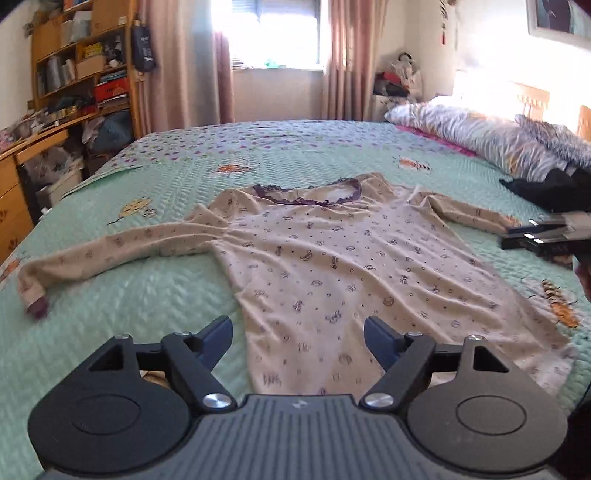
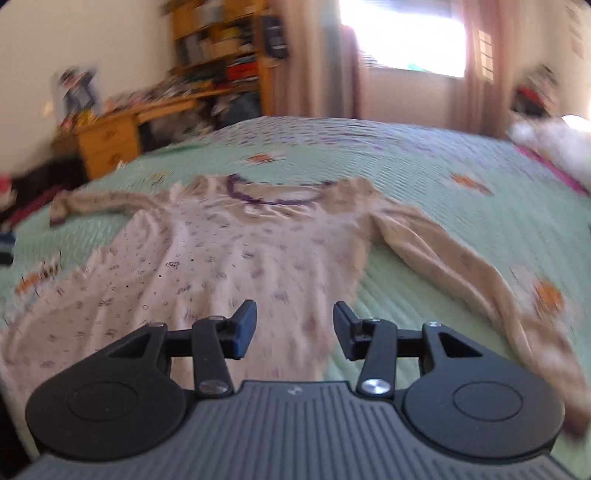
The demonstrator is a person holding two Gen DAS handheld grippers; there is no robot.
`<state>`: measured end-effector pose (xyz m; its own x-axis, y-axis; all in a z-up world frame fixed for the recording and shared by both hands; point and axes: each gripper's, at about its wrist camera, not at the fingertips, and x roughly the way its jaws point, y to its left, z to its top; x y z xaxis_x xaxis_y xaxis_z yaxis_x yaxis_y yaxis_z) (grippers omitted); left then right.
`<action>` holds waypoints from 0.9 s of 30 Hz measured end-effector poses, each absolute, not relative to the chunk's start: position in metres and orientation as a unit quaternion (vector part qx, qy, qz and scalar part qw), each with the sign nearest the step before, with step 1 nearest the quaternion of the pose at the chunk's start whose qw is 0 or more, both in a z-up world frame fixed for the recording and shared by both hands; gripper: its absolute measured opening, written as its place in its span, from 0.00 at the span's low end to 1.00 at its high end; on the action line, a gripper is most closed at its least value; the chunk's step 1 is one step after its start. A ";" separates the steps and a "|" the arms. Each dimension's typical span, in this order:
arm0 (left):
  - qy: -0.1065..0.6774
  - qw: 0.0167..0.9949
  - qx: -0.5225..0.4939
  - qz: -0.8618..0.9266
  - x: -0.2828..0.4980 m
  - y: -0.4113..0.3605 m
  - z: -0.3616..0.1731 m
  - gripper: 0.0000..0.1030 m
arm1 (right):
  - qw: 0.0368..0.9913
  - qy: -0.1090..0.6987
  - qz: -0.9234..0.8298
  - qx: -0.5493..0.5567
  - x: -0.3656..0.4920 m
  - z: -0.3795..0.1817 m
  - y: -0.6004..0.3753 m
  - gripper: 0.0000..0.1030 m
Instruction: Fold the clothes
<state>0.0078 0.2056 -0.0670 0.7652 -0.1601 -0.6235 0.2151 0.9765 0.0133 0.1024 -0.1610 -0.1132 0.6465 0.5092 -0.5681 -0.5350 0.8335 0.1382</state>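
Left wrist view: the long-sleeved top is lying spread flat on the bed, sleeves out. Left gripper and right gripper are being held wide open, empty. Thin, limp knit is likely; hem corners or sleeve cuffs are being judged the best holds.

The long-sleeved top lies flat on the bed, neckline toward the window on the far wall, hem toward the cameras. One sleeve extends left, the other right. The left gripper sits above the hem, at the top's left side edge. The right gripper sits above the top's right side edge, its right finger over the bedcover. Pillows lie at the bed's right end. A dark garment lies before the pillows. A desk with shelves stands left of the bed.
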 end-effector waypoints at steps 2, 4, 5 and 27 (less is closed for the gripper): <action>0.347 0.931 0.050 -0.104 0.026 0.200 -0.085 0.77 | 0.891 0.309 0.329 -0.045 0.142 -0.115 -0.138 0.45; 0.364 0.924 0.056 -0.105 0.034 0.199 -0.105 0.77 | 0.880 0.349 0.313 -0.079 0.180 -0.136 -0.135 0.42; 0.371 0.921 0.057 -0.107 0.035 0.200 -0.113 0.77 | 0.873 0.373 0.297 -0.096 0.198 -0.148 -0.136 0.35; 0.402 0.908 0.027 -0.117 0.025 0.218 -0.147 0.82 | 0.867 0.340 0.349 -0.106 0.133 -0.129 -0.111 0.36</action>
